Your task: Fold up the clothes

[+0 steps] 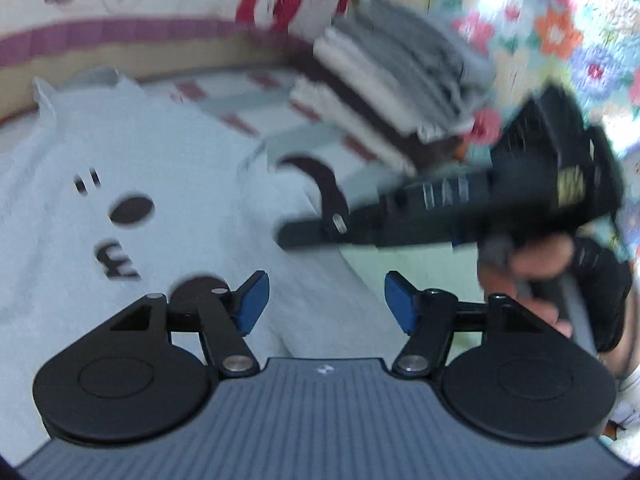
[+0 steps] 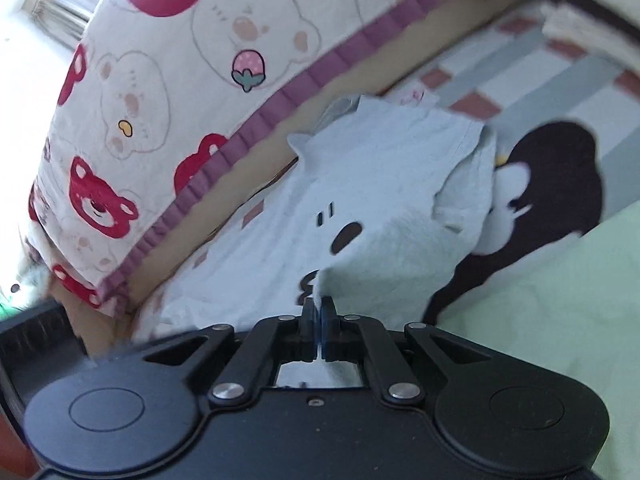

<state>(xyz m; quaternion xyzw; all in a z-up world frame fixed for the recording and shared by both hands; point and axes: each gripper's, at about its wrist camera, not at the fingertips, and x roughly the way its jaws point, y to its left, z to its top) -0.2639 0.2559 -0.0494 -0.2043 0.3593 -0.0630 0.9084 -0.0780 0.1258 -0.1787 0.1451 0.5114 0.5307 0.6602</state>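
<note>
Motion blur smears the stack of folded clothes (image 1: pixel 400 80) at the far side of the bed (image 2: pixel 560 280), and only the fingers of the person's gloved hand (image 1: pixel 560 276) show. The right hand-held gripper (image 2: pixel 319 320) is clamped on a raised fold of the pale blue T-shirt (image 2: pixel 380 184) spread on the bed. The left hand-held gripper (image 1: pixel 326 300) hangs open above the shirt, nothing between its blue pads (image 1: pixel 252 300), angled downward.

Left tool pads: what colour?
Blue pads on black linkage, clearest in the left wrist view.
</note>
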